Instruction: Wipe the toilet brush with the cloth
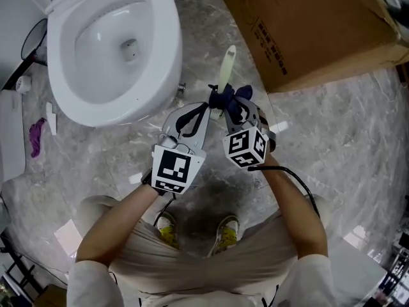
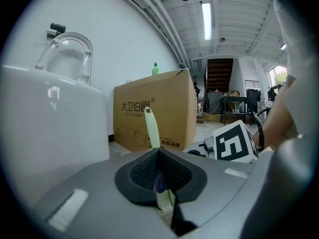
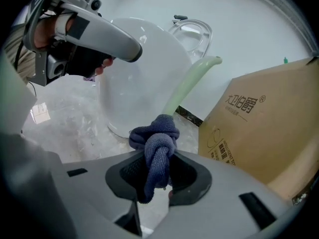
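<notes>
The toilet brush [image 1: 227, 66] is in the air over the marble floor [image 1: 332, 146], just in front of the toilet bowl [image 1: 112, 43]. Its pale green handle points away from me toward the gap between the bowl and the cardboard box [image 1: 307, 24]. I cannot make out the bristle end in any view. My left gripper [image 2: 158, 156] has its jaws closed tight on the handle, which comes up between the dark pads and rises beyond them in front of the box. The cloth [image 3: 158, 151], dark blue and bunched into a thick knot, is wrapped against the handle just past that grip. My right gripper [image 3: 160, 166] is clamped on the cloth, with a fold hanging down between its jaws. From the head view the two tools sit side by side and angle in toward each other, so their tips meet at the cloth and their marker cubes nearly touch. In the right gripper view the handle curves up out of the cloth across the white side of the bowl, with the left tool above it at the upper left. A clear toilet seat [image 2: 67, 59] stands raised behind the bowl. A small green bottle [image 2: 155, 68] sits on top of the box. Down by my body my yellow shoes [image 1: 227, 231] stand on the floor, and a purple scrap [image 1: 36, 136] lies on the floor to the left of the bowl.
</notes>
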A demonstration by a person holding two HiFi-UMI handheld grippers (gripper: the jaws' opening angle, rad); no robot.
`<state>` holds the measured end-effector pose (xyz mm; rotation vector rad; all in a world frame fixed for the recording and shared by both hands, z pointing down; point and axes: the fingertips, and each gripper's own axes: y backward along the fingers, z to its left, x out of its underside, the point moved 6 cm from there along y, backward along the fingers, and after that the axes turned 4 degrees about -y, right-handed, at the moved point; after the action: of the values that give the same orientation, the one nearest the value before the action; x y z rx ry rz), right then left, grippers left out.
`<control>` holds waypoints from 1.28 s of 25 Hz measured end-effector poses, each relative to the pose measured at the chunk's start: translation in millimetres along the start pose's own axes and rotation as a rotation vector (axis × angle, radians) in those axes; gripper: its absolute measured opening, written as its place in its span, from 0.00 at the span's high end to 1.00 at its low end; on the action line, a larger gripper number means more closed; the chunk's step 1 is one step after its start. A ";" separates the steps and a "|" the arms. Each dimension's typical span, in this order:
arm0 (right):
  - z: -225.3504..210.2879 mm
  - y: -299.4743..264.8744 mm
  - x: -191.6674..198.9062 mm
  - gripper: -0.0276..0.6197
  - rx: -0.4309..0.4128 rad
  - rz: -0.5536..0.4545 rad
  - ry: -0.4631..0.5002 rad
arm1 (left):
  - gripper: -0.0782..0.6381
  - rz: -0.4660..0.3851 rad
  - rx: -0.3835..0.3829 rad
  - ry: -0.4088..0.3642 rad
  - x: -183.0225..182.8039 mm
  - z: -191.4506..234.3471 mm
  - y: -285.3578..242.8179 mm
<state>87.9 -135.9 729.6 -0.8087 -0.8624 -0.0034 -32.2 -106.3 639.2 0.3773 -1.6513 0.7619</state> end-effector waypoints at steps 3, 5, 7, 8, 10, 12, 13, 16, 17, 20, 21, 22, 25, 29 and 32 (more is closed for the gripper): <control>3.2 -6.2 7.6 0.79 -0.030 0.015 -0.003 | 0.89 0.016 -0.007 0.012 2.9 0.4 3.5; 5.0 -9.9 12.2 0.79 -0.044 0.028 -0.002 | 0.89 0.023 -0.011 0.008 4.4 1.1 7.7; 6.6 -13.3 16.1 0.79 -0.056 0.046 -0.010 | 0.89 0.029 -0.010 0.002 7.5 1.9 13.2; 7.3 -14.8 17.8 0.79 -0.063 0.057 -0.017 | 0.89 0.032 -0.010 -0.006 9.8 2.4 16.5; 9.7 -17.7 21.7 0.79 -0.080 0.086 -0.023 | 0.89 0.042 -0.011 -0.034 16.4 3.6 23.6; 13.3 -20.8 27.6 0.79 -0.098 0.120 -0.017 | 0.89 0.061 -0.016 -0.053 23.9 4.2 29.5; 15.0 -22.2 30.5 0.79 -0.105 0.135 -0.014 | 0.89 0.068 -0.017 -0.054 26.1 4.2 31.1; 17.9 -23.4 32.5 0.79 -0.112 0.151 -0.002 | 0.89 0.058 -0.016 -0.060 23.6 3.6 30.3; 19.2 -22.7 31.5 0.79 -0.115 0.151 0.003 | 0.89 0.051 -0.014 -0.062 21.9 3.6 29.2; 27.0 -18.3 30.9 0.79 -0.145 0.169 0.005 | 0.89 0.045 -0.010 -0.059 21.2 4.4 26.4; 30.2 -16.6 31.8 0.79 -0.161 0.181 0.006 | 0.89 0.047 -0.010 -0.053 21.9 5.2 25.5; 33.4 -15.2 32.8 0.79 -0.178 0.194 0.008 | 0.89 0.050 -0.010 -0.046 22.4 6.3 24.6; 42.5 -11.9 35.9 0.79 -0.219 0.224 0.026 | 0.89 0.052 -0.014 -0.025 21.9 9.1 22.8; 53.5 -6.3 36.5 0.79 -0.271 0.251 0.043 | 0.89 0.042 -0.015 -0.017 18.6 7.9 20.6; 60.2 -0.4 29.6 0.79 -0.290 0.226 0.048 | 0.89 0.026 -0.009 -0.017 15.1 6.7 20.1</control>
<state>67.0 -88.9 772.7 -1.1709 -0.7294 0.0524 -53.2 -93.6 647.8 0.3568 -1.6781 0.7722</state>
